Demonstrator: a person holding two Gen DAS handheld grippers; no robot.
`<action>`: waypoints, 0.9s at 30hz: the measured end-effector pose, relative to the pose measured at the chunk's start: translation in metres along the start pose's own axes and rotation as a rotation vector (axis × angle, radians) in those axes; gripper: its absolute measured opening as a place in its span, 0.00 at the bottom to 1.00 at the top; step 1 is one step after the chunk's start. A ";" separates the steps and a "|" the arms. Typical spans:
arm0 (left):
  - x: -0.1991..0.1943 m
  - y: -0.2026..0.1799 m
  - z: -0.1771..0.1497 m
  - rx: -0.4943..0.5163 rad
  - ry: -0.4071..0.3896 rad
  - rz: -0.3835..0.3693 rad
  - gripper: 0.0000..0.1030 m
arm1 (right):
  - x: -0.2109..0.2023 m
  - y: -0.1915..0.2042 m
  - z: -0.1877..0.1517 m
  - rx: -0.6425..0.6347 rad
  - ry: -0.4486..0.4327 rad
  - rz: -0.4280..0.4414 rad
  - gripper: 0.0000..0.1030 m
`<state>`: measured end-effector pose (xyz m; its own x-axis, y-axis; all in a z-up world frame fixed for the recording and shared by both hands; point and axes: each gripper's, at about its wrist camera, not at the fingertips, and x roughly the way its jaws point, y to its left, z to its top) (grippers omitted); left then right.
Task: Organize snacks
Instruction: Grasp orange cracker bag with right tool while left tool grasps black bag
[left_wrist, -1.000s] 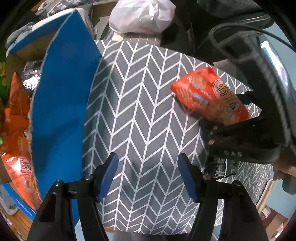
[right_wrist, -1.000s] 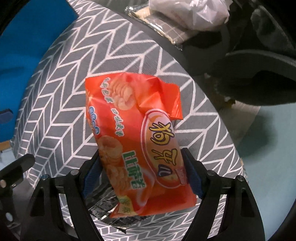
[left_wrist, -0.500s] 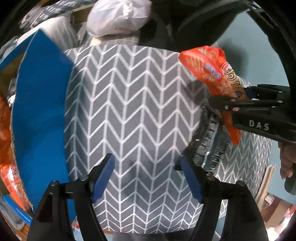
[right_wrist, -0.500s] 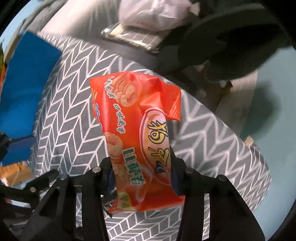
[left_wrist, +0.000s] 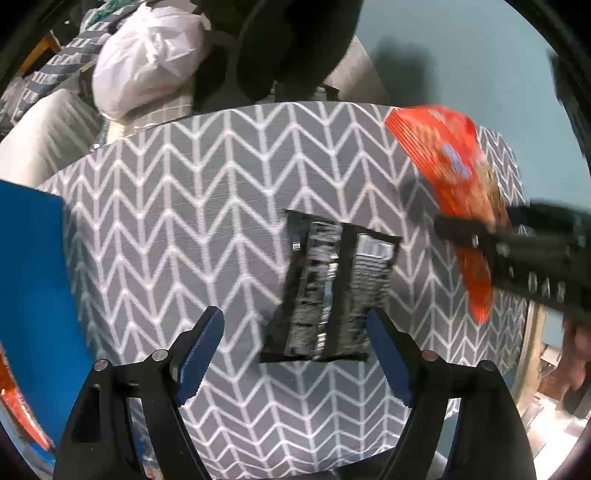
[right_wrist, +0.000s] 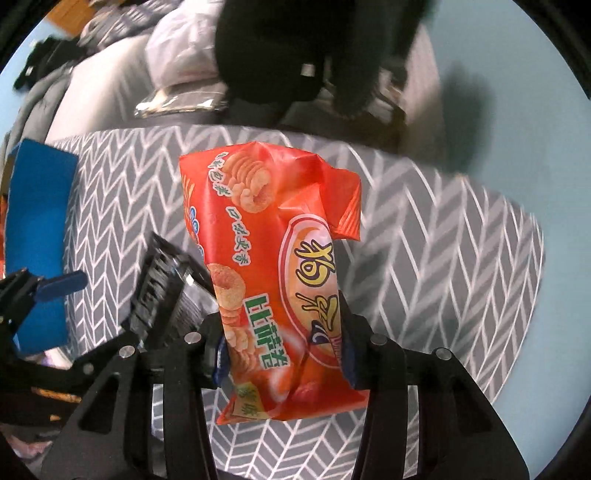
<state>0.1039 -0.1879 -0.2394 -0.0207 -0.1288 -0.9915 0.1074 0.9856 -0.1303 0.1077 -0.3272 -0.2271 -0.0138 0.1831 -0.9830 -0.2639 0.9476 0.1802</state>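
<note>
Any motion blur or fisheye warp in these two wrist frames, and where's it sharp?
Left wrist: orange snack bag and right gripper smeared; black packet slightly soft. Right wrist: bag print crisp, chevron cloth streaked. Both: fisheye bowing, dark corners.

The orange snack bag carries the readable print. Large yellow Chinese characters sit in a red oval toward its 3 o'clock side, and green Chinese characters run along its middle toward 6 o'clock. Smaller dark characters stand beside the ring-snack pictures toward 11 o'clock. The black body of the right gripper, at 3 o'clock in the left wrist view, bears blurred pale letters reading roughly "DAS". The black-and-silver packet has print too blurred to read.
</note>
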 end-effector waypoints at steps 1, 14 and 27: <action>0.003 -0.005 0.002 0.001 0.006 -0.012 0.79 | -0.002 -0.005 -0.008 0.027 -0.003 0.016 0.44; 0.039 -0.045 0.012 0.090 0.032 0.057 0.85 | 0.004 -0.033 -0.083 0.253 -0.022 0.107 0.44; 0.062 -0.046 0.015 0.086 0.041 0.110 0.68 | 0.000 -0.045 -0.102 0.285 -0.039 0.095 0.44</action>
<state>0.1129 -0.2430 -0.2951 -0.0448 -0.0137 -0.9989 0.1963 0.9803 -0.0222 0.0207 -0.3962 -0.2391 0.0135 0.2791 -0.9602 0.0179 0.9600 0.2793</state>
